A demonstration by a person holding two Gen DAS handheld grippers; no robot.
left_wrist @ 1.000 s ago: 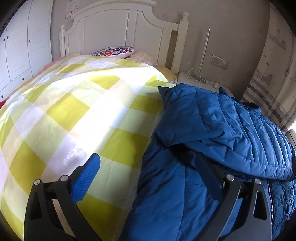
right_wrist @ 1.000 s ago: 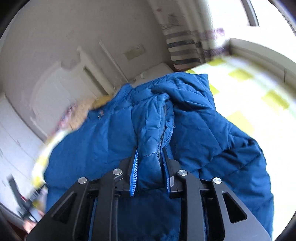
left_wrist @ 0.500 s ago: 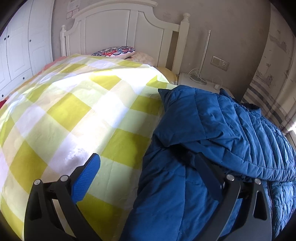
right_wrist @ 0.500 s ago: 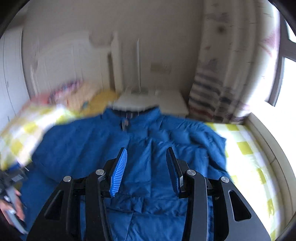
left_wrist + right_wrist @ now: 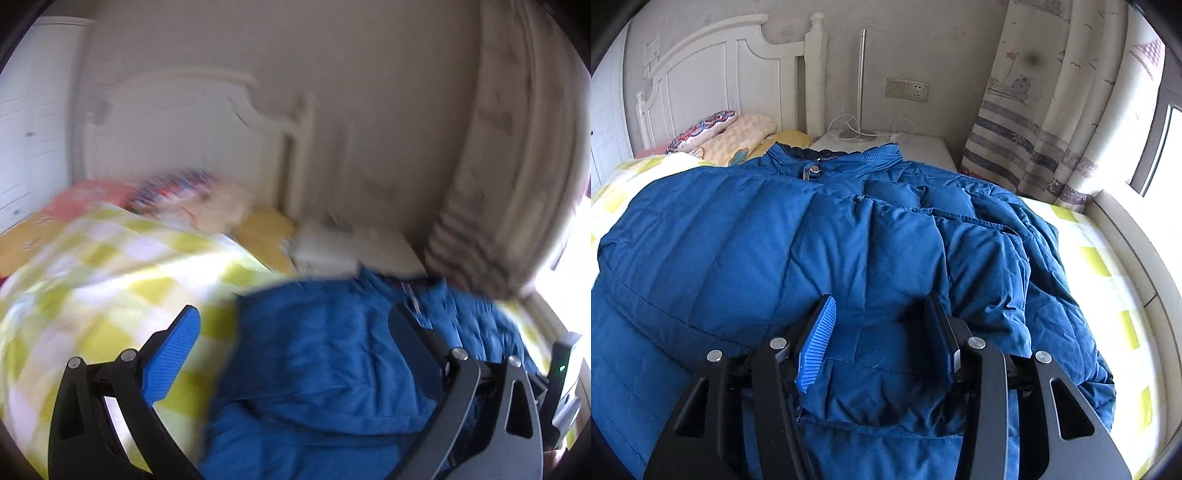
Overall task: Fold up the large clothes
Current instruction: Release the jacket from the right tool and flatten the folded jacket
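A large blue puffer jacket [image 5: 738, 229] lies spread on the bed, collar toward the headboard, with its right sleeve folded in over the front. My right gripper [image 5: 881, 301] hovers just over the jacket's lower middle. Its jaws are opening and the pads press on nothing; jacket fabric lies beneath the gap. In the blurred left wrist view the jacket [image 5: 325, 350] fills the lower right. My left gripper [image 5: 293, 317] is wide open above the jacket's left edge, its blue pad over the quilt, with nothing held.
A yellow-and-white checked quilt [image 5: 92, 280] covers the bed. Pillows [image 5: 738, 136] lie against the white headboard [image 5: 713, 77]. A white nightstand [image 5: 916, 147] with a lamp pole and cables stands behind the collar. A striped curtain [image 5: 1034, 140] and window ledge [image 5: 1126, 236] are at right.
My right gripper let go of the jacket fold it was pinching, opened and rolled back to level. My left gripper rose and swung right, still open, so its view is blurred.
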